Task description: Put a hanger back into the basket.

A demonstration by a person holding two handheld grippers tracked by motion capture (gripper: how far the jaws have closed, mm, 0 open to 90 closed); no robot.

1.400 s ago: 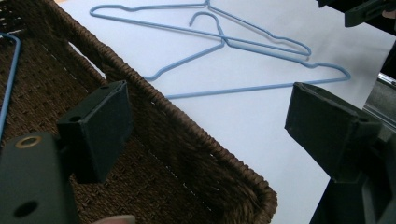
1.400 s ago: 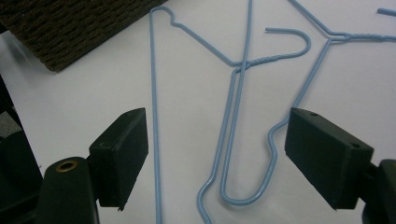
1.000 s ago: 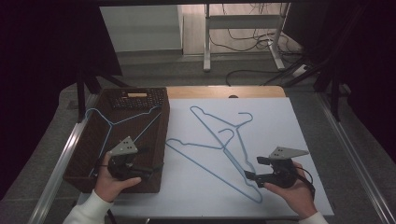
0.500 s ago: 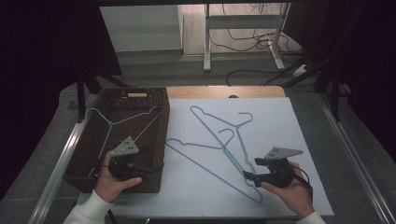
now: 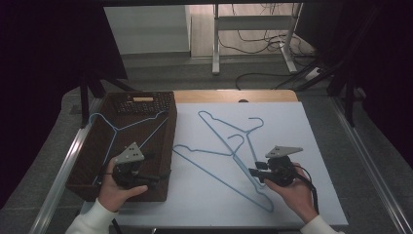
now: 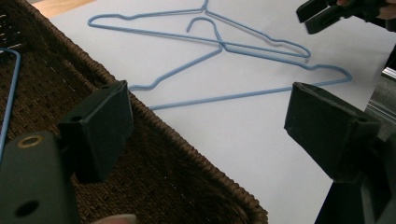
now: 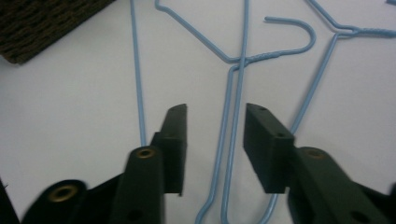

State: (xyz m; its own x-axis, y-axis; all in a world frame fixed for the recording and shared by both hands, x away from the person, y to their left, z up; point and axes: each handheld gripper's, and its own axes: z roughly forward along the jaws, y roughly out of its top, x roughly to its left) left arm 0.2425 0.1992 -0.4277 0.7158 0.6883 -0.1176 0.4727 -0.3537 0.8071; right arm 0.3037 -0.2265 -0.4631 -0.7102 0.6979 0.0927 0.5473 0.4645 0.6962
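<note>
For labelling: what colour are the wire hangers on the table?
Light blue hangers, clearest in the right gripper view.

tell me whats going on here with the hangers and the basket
A person works two handheld grippers at a table. The right gripper has just been closing around the wires of two blue hangers that lie crossed on the white sheet; the wires run between its jaws, which are not yet pressing on them. The left gripper hangs open over the basket, where a third hanger already lies.

The left gripper (image 5: 155, 176) rests low, its jaws wide apart. The right gripper (image 5: 254, 171) points left, its jaws just closing, still parted.
</note>
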